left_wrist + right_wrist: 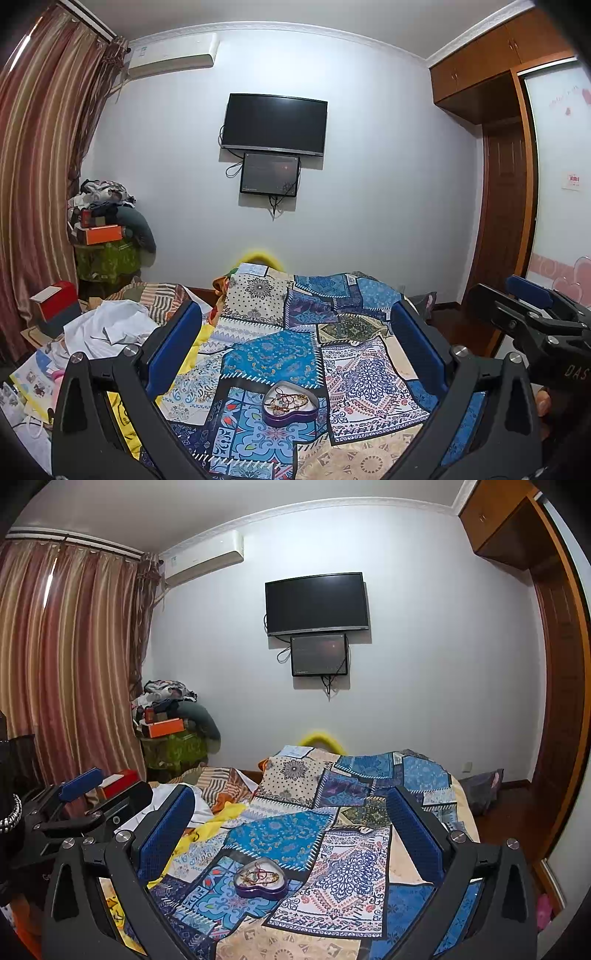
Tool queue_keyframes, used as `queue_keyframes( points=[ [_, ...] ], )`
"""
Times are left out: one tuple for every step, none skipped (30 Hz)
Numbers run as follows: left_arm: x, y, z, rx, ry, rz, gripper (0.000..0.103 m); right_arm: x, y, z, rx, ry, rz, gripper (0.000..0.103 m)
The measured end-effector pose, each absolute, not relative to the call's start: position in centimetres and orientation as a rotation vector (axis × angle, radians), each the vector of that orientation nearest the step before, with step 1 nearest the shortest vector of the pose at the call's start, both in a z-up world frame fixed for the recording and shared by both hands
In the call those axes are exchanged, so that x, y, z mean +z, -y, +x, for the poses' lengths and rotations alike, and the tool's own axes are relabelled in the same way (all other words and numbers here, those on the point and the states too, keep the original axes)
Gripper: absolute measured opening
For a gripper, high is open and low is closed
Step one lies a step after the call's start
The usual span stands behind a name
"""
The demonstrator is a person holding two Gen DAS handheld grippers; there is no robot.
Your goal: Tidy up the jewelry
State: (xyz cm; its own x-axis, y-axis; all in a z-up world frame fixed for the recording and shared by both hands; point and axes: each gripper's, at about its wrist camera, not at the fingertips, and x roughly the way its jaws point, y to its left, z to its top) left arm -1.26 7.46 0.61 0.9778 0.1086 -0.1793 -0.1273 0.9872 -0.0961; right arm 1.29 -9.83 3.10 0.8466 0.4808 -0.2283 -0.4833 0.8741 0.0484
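A purple heart-shaped tin (290, 404) lies open on the patchwork bedspread (280, 354), holding a tangle of beaded jewelry (286, 400). It also shows in the right wrist view (261, 880) with the jewelry (258, 876) inside. My left gripper (295, 332) is open and empty, held above the bed behind the tin. My right gripper (291, 812) is open and empty too, above the bedspread (332, 849), with the tin low between its fingers. The right gripper shows at the right edge of the left wrist view (532, 310); the left one at the left edge of the right view (81, 797).
White cloth (110, 325) and a red box (55, 299) lie left of the bed. A clothes pile with an orange box (103, 232) stands by the striped curtain (37, 166). A TV (275, 123) hangs on the far wall. A wooden wardrobe (506, 184) stands right.
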Motion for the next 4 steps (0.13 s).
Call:
queue_keyframes(
  points=[
    [0.61, -7.45, -1.26, 0.12, -0.175, -0.107, 0.103, 3.11, 9.8, 1.34, 0.509, -0.239, -0.011, 0.103],
    [0.6, -7.46, -1.26, 0.122, -0.174, -0.107, 0.103, 3.1, 9.78, 1.36, 0.509, -0.24, -0.011, 0.103],
    [0.6, -7.44, -1.27, 0.122, -0.174, -0.108, 0.103, 3.08, 9.76, 1.37, 0.509, -0.24, -0.011, 0.103],
    [0.63, -7.51, -1.21, 0.123, -0.175, -0.108, 0.103, 3.07, 9.76, 1.38, 0.509, -0.241, -0.011, 0.103]
  ],
)
